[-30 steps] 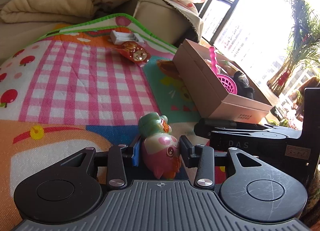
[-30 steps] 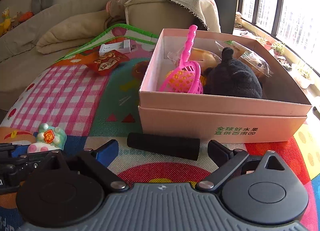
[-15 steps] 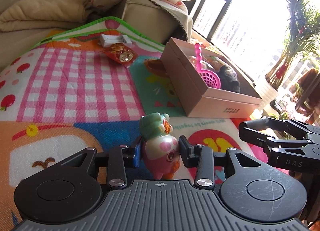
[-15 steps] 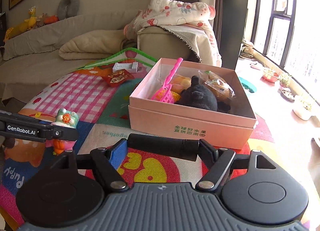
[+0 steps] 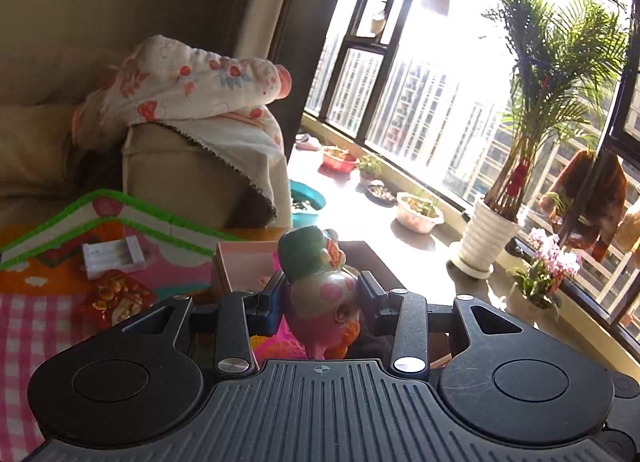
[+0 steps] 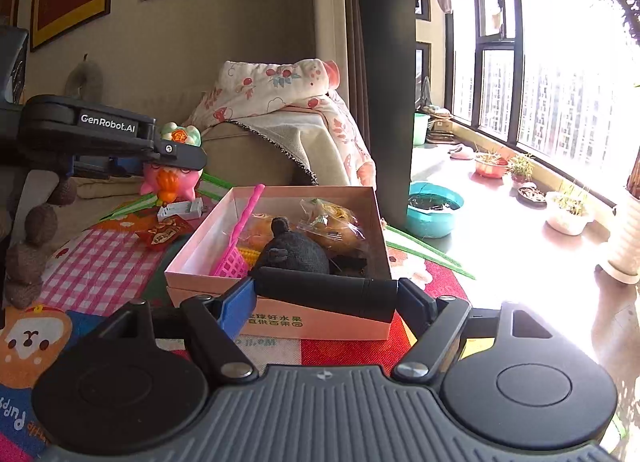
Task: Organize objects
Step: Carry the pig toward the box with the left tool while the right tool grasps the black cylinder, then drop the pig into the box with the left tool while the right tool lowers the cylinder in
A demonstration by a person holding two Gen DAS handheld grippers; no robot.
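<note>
- Our left gripper [image 5: 320, 296] is clamped on the pink pig toy [image 5: 320, 302], the pads pressing its round body from both sides just below the green hat; in the right wrist view the toy hangs in the air behind the far left corner of the pink box [image 6: 280, 306].
- We judge the pig toy to be a light, hollow, smooth plastic or vinyl piece. The rounded belly could slip or roll between flat pads, so the widest part of the body is where we want the hold, not the hat or the feet.
- Our right gripper [image 6: 326, 298] is clamped endwise on the black cylinder [image 6: 324, 294], one pad on each end, held clear of the mat in front of the box.
- The black cylinder looks stiff and matte, perhaps rubbery. A lengthwise hold lets it pivot if bumped, so we judge it wants a gentle carry.
- The box already holds a pink scoop [image 6: 240, 238], a black plush [image 6: 292, 254] and a wrapped snack [image 6: 332, 222]. These look soft or light, so we would set things beside them rather than on top.
</note>
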